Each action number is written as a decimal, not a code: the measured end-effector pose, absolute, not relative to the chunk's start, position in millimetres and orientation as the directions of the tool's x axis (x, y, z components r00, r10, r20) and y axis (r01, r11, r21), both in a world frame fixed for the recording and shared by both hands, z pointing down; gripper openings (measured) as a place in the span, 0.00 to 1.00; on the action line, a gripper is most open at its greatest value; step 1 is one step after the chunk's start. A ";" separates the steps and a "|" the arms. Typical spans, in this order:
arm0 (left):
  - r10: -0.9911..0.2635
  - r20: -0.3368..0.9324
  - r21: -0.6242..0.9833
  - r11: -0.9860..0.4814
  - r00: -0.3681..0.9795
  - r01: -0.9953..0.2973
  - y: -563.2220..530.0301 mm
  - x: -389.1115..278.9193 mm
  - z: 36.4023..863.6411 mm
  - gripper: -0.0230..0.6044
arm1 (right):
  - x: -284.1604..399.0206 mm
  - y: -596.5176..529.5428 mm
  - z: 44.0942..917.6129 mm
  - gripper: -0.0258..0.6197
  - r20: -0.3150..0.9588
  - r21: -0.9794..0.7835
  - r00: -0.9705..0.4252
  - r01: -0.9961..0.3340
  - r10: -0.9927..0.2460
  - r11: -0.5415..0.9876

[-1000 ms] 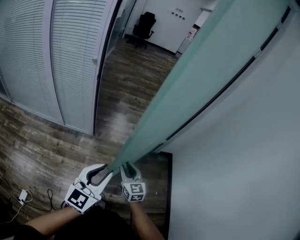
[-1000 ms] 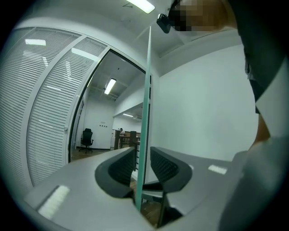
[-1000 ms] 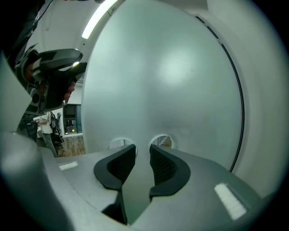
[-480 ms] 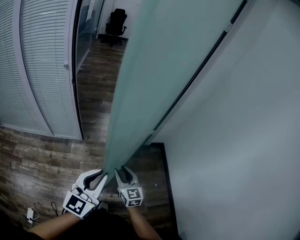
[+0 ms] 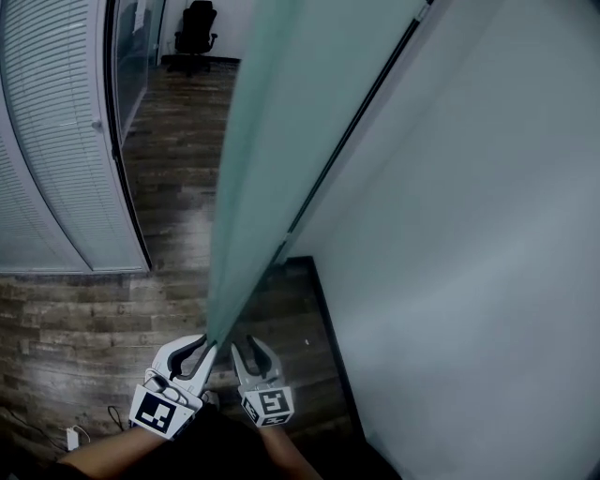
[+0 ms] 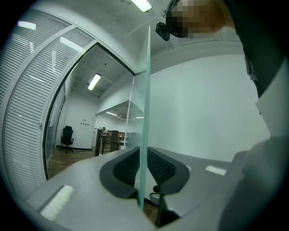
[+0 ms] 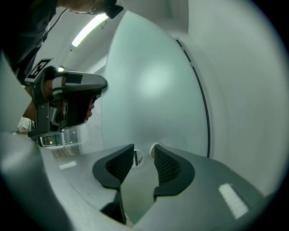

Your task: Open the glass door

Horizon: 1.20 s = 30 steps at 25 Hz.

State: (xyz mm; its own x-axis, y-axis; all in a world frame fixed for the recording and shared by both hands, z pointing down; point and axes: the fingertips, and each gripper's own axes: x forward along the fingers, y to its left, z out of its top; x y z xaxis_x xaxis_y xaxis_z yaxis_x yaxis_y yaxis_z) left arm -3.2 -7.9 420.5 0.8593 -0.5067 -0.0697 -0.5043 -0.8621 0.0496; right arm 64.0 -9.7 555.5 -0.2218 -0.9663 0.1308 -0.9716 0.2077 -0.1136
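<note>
Glass door (image 5: 281, 141) edge clamped in level left gripper (image 5: 206, 345); right gripper (image 5: 250, 345) alongside, jaws apart, just narrowing.

right tool (image 7: 144, 151) facing glass door (image 7: 153, 90), jaws apart, just narrowed, nothing between, left tool (image 7: 97, 85) upper left

Dark wood floor (image 5: 178, 197), white wall (image 5: 487, 234) R, blinds (image 5: 47, 141) L, office chair (image 5: 195, 28) far back.

Your pale grey left claw (image 5: 204, 349) and right claw (image 5: 249, 345) carry ridged black pads (image 6: 125, 169) and black-and-white marker cubes (image 5: 155, 411), lower left.
</note>
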 end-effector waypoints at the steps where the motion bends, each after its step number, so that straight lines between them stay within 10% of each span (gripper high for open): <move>1: -0.494 -0.068 0.046 -0.870 0.867 -0.491 -4.8 -0.5 421.6 0.11 | 63.7 -3.3 554.8 0.24 0.128 -0.117 -0.209 -0.974 -0.970 0.194; 30: -0.242 -0.073 0.035 -0.970 0.968 -0.240 42.3 53.8 423.7 0.14 | 57.0 60.2 533.5 0.28 0.149 -0.022 0.013 -1.000 -0.989 -0.016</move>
State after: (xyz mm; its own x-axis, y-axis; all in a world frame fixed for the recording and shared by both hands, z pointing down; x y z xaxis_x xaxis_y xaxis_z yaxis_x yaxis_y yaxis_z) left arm 53.8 42.3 423.7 0.9676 -0.2418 -0.0731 -0.2398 -0.9702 0.0351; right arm 57.0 60.2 533.5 0.0127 -0.9887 0.1492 -0.9996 -0.0162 -0.0221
